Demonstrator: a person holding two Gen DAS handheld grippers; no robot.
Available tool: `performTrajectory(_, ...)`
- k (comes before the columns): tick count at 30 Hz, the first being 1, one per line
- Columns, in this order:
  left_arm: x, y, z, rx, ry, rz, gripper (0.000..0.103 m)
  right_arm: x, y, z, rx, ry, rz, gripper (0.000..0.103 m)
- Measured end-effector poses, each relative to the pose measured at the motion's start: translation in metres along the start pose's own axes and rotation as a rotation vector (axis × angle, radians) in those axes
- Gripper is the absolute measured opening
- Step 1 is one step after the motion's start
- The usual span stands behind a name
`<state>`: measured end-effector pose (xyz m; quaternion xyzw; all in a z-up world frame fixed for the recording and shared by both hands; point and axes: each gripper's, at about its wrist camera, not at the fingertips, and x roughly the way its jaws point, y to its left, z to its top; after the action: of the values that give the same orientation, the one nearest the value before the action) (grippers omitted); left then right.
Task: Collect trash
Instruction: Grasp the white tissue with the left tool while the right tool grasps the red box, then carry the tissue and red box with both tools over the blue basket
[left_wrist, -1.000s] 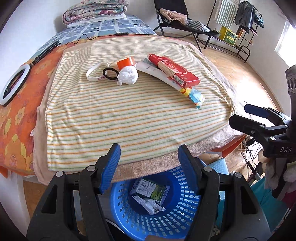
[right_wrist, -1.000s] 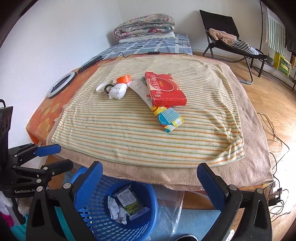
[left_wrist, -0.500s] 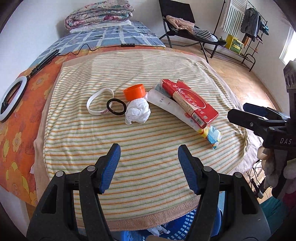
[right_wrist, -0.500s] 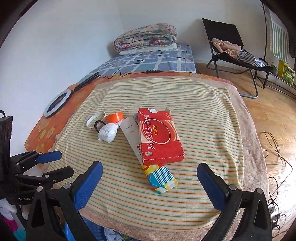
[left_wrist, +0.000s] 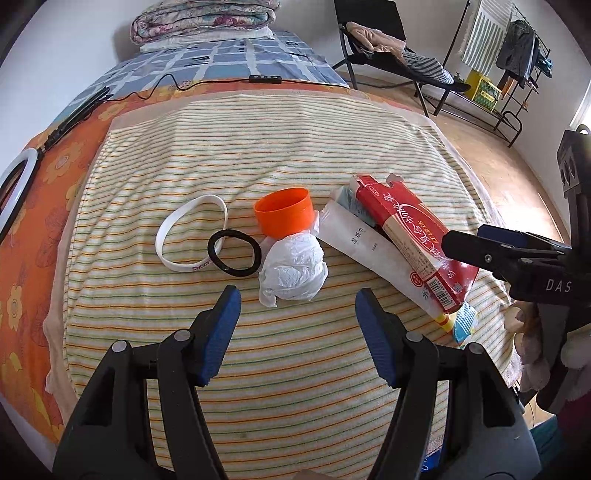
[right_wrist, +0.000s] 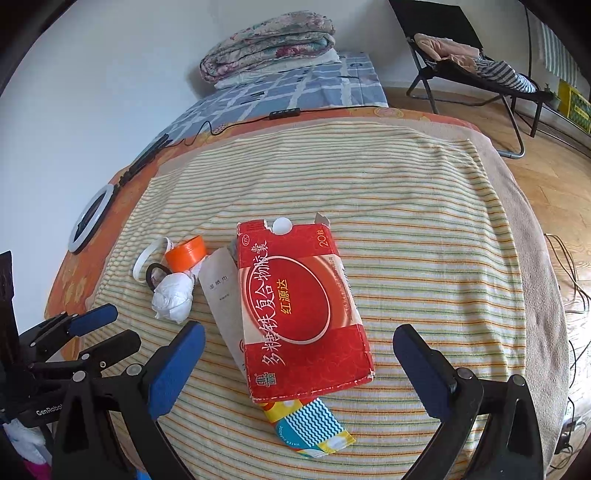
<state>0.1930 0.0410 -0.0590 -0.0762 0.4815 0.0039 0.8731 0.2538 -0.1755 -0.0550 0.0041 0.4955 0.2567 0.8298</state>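
Left tool (left_wrist: 297, 314) gapes before crumpled tissue (left_wrist: 293, 271); right tool (right_wrist: 295, 360) gapes over red box (right_wrist: 299, 310).

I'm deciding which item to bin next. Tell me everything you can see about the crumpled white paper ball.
The crumpled white paper ball looks like thin tissue wadded into a rough, creased lump with a loose tail at its lower left. It lies on the striped cloth, nothing gripping it. The orange cap sits right behind it, seemingly touching; the black ring lies just to its left and a white wrapper to its right. The left gripper is open, just short of it.
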Motion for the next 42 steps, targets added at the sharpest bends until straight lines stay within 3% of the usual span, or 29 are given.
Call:
performTrajectory(10, 0.025, -0.002, 0.01, 0.019, 0.019, 0.015, 0.062, 0.03, -0.01, 0.018, 0.044, 0.034, 0.016, 0.103)
performTrajectory(25, 0.04, 0.002, 0.008, 0.016, 0.045, -0.014, 0.031, 0.058, -0.004, 0.019, 0.028, 0.09, 0.016, 0.103)
performTrajectory(30, 0.036, 0.0, 0.007, 0.027, 0.039, -0.022, 0.022, 0.06, -0.008, 0.016, 0.055, 0.097, 0.031, 0.096)
performTrajectory(42, 0.013, -0.014, -0.008, 0.073, 0.017, -0.041, 0.018, 0.038, -0.004, 0.01, 0.031, 0.045, 0.022, 0.087)
